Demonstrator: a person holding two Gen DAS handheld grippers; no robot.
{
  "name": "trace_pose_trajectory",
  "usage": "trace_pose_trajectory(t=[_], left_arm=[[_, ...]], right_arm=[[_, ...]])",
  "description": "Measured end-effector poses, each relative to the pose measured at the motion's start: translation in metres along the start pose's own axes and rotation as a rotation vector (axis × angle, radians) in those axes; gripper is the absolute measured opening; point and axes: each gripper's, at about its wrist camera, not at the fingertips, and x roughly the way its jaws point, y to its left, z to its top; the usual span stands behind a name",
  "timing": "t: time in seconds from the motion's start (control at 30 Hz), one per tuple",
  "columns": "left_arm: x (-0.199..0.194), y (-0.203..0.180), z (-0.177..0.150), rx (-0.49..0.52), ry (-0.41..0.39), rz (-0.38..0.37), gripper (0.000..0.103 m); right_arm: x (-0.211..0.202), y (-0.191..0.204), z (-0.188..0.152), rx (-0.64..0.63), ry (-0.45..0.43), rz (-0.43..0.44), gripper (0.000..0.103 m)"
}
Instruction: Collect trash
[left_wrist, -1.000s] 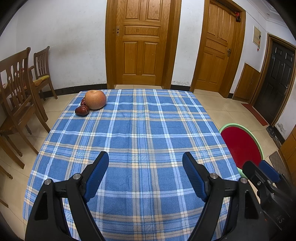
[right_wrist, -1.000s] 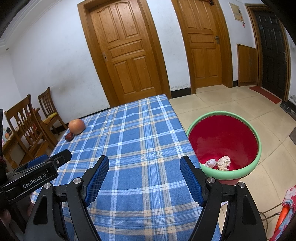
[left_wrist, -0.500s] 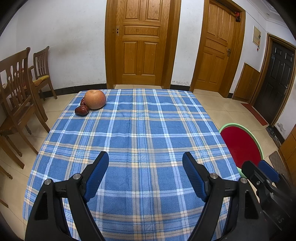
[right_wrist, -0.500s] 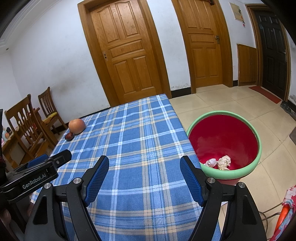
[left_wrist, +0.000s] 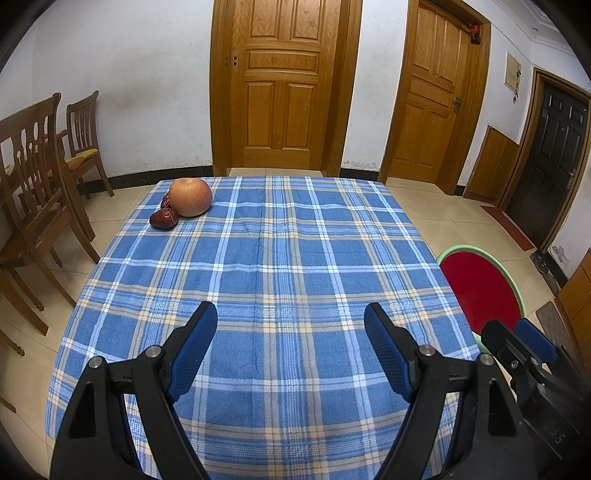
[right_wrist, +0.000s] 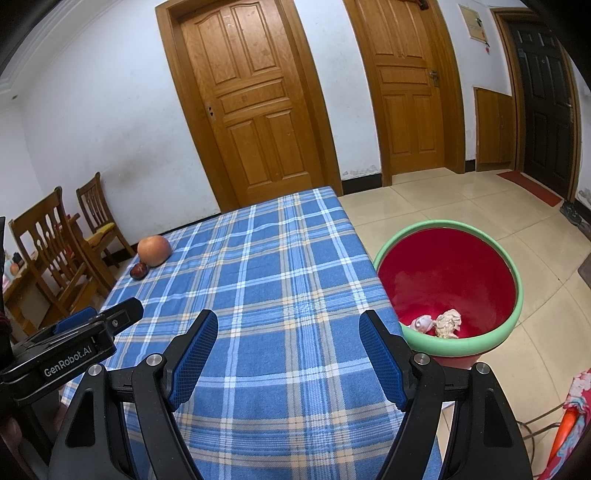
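Left gripper (left_wrist: 290, 325): jaws wide apart, empty.
Right gripper (right_wrist: 288, 332): likewise.
Bin (right_wrist: 511, 266): beside table for crumpled paper (right_wrist: 448, 323).

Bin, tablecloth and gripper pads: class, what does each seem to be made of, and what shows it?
Bin: likely plastic; smooth glossy red wall, moulded green rim.
Tablecloth: woven fabric, matte; plaid weave, soft creases.
Pads of the right hand-held gripper: probably rubber or textured plastic; blue, finely ribbed.
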Motion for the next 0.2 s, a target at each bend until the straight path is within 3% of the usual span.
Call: trace_pose_trajectory(t=[0.2], left_arm=[[0.0004,-0.0018,-0.0005,0.0,0.003,0.002,0.081]], right_arm=[[0.0002,0.0,0.0,0.001,0.002,-0.001,0.08]])
